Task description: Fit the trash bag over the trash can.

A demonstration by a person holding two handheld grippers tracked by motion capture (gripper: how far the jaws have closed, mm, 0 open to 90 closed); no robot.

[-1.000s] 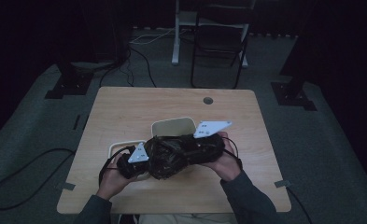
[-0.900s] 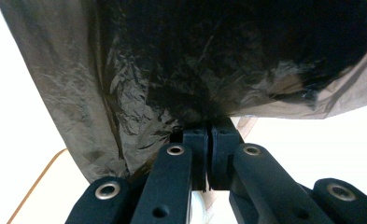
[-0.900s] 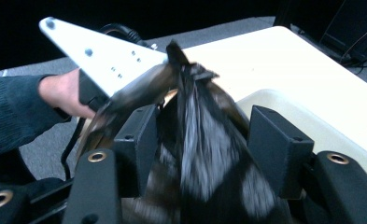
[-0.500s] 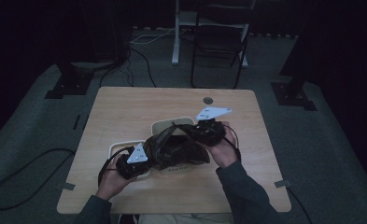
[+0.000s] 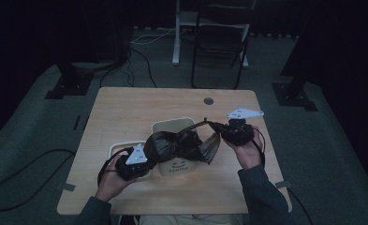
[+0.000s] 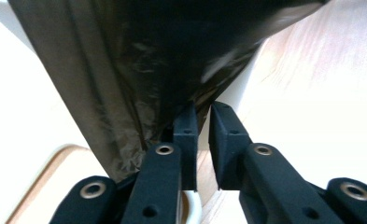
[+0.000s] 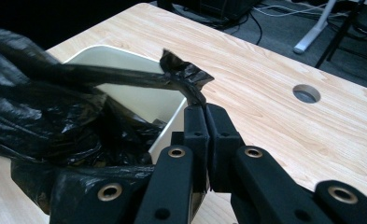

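1. Right gripper (image 5: 221, 129) has swung out toward the table's right edge since the earlier frames, and the black plastic bag (image 5: 181, 145) now hangs stretched between both hands over the white bin (image 5: 172, 126) at mid-table.

2. Biggest risk, by my reading: the taut strip of bag tears or slips. Right fingers (image 7: 197, 126) are clamped tight on a thin twisted corner of the film, and any further outward pull loads that small pinch alone.

3. Left gripper (image 5: 139, 164) sits at the bin's near-left corner; its jaws have just been opening, and the left gripper view shows a narrow gap between the fingers (image 6: 186, 126) with the bag's edge lying against one pad, not pinched. If that side drops, the bag may collapse into the bin instead of lining it.

4. Bin itself could tip or slide on the wooden table (image 5: 125, 108), since the bag drags across its rim.

5. Small white tray (image 5: 118, 147) just behind the left gripper could be knocked.
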